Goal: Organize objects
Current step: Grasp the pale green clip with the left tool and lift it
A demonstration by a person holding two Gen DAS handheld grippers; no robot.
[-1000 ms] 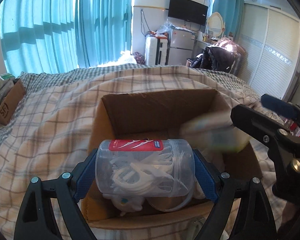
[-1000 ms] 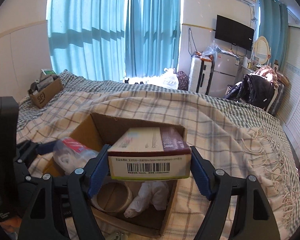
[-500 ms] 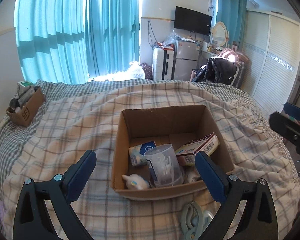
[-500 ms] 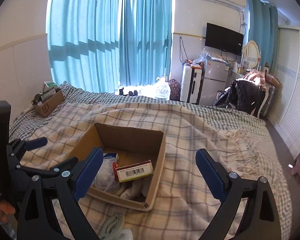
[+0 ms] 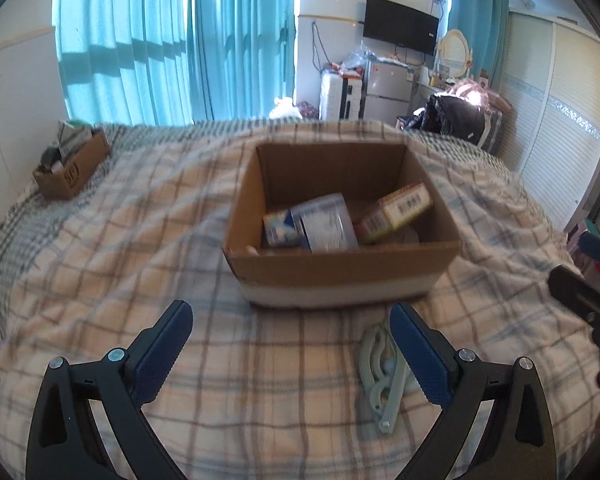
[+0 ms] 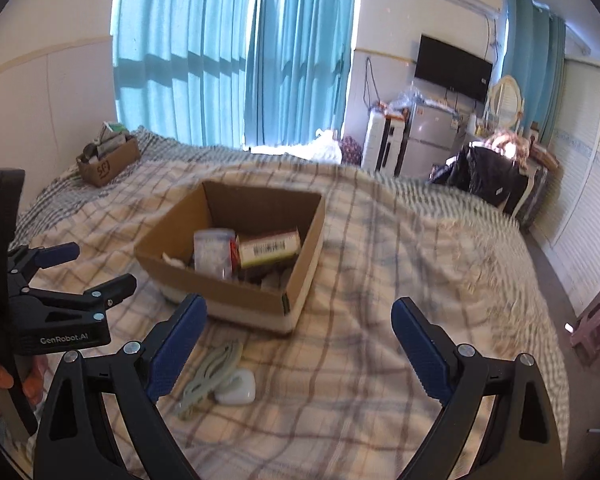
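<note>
**Operator:** Clip (image 5: 381, 380), the pale green one, is what I take as the next thing to put away. It lies on the bed (image 5: 100, 264), just inside the right-hand pad of my left tongs (image 5: 292, 352), its long axis running away from me toward the cardboard box (image 5: 340, 272).

**Colleague:** Which tongs are nearer?

**Operator:** Hard to call. From my right tongs (image 6: 300, 344) the same clip (image 6: 212, 372) sits by the left-hand pad, with a small white case (image 6: 238, 390) touching it on the inner side. It lies between the two tongs.

**Colleague:** Are they free?

**Operator:** Both spread wide, nothing between the pads. The left ones have just been opening, and nothing is in them.

**Colleague:** And the box?

**Operator:** Straight ahead of both tongs, beyond the clip. Inside lie a clear plastic jar (image 5: 324, 224), a carton with a barcode (image 5: 400, 210) leaning to its right, and a blue-and-white packet (image 5: 280, 228) to its left. A second, smaller box (image 5: 72, 168) sits far off to the left on the bed.

**Colleague:** Your approach?

**Operator:** I'd judge the pads should close across the clip's narrow width.
</note>
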